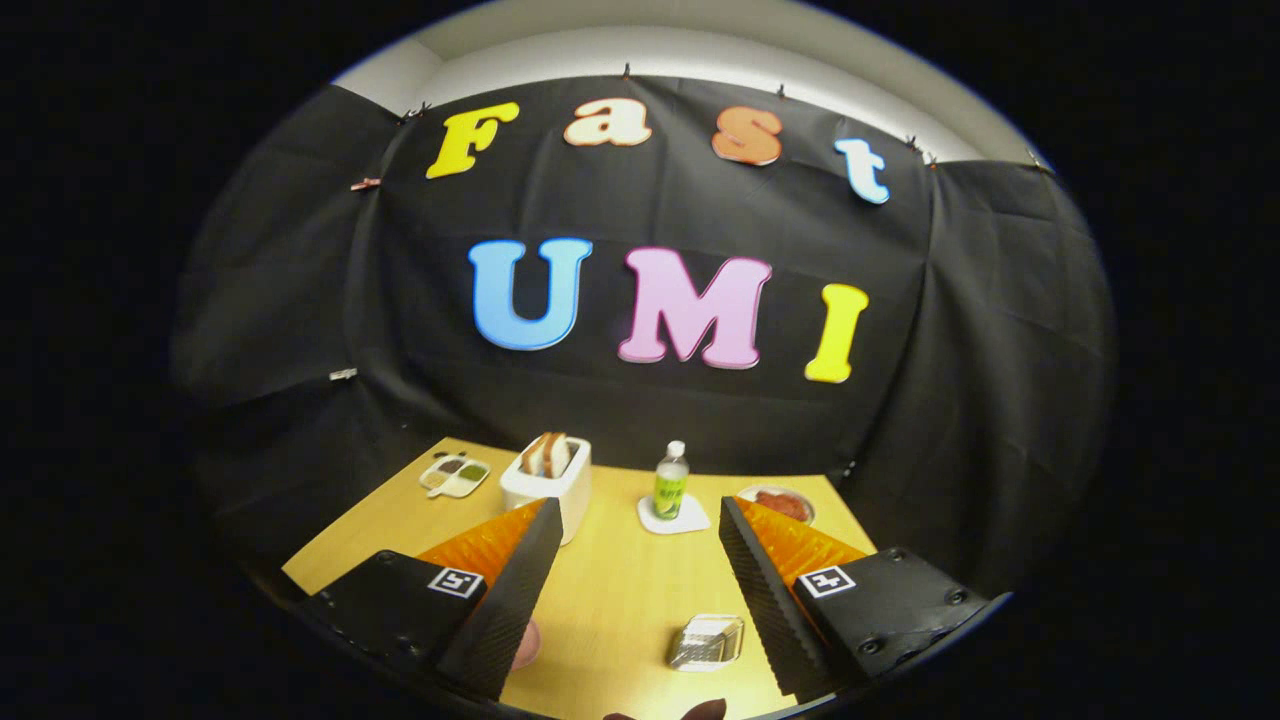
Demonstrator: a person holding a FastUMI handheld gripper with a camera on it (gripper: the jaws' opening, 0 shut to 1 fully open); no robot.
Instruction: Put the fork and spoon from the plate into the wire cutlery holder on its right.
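Note:
My gripper (640, 506) is open and held high above a yellow table (620, 590), with nothing between its fingers. The wire cutlery holder (706, 642) stands on the table low down, just inside the right finger (770, 590). A small pink edge of the plate (527, 643) peeks out from behind the left finger (500, 590), left of the holder. The finger hides the rest of the plate and whatever lies on it.
Beyond the fingers stand a white toaster (547, 480) with bread slices, a small bottle (671, 482) on a white coaster, a divided sauce dish (455, 475) at the far left, and a plate of red food (780, 503) at the far right.

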